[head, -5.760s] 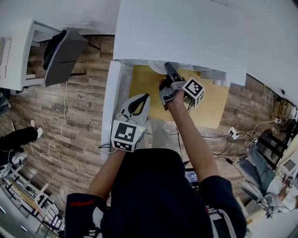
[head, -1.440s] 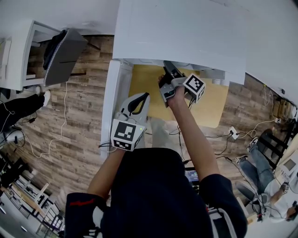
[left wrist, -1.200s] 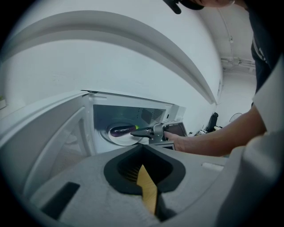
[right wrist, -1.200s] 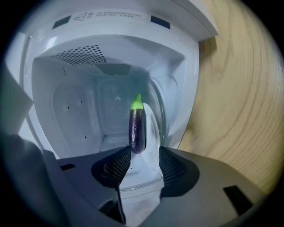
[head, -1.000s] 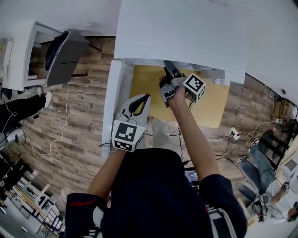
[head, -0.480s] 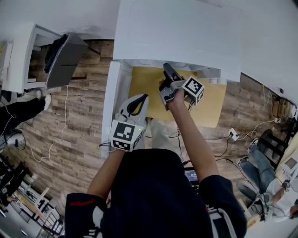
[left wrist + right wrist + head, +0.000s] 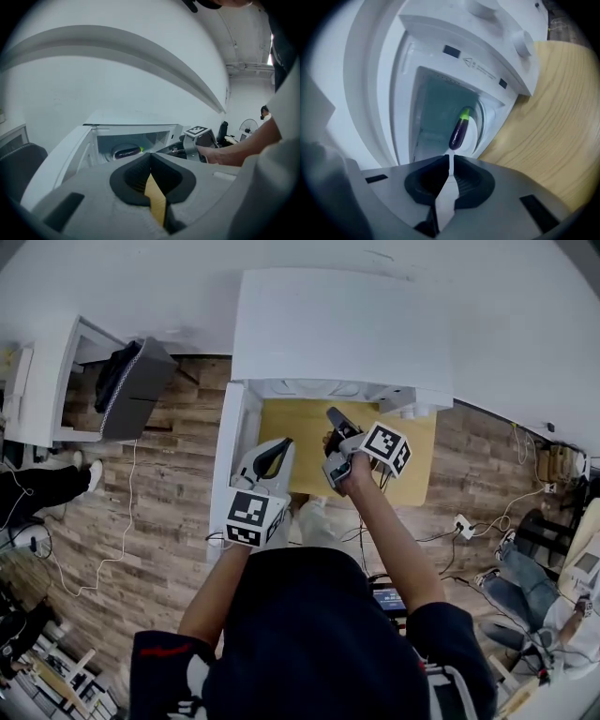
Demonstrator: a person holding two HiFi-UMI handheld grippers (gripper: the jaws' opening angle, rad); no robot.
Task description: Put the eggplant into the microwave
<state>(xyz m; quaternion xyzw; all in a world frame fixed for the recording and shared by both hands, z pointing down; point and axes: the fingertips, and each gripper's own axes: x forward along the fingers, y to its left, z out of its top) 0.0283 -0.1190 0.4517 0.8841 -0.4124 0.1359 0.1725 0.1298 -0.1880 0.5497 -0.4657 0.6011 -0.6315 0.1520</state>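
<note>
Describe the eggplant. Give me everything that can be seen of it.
The eggplant is small, slim and elongated, with glossy dark purple skin and a bright green stem cap at one end. It looks whole and unmarked. It lies on its side on a round white plate inside the open microwave. In the right gripper view its stem end points away, towards the back of the cavity. As far as shows, only the plate touches it.

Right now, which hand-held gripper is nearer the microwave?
The right hand-held gripper, empty jaws just closing, before the microwave; the left hand-held gripper hangs back.
</note>
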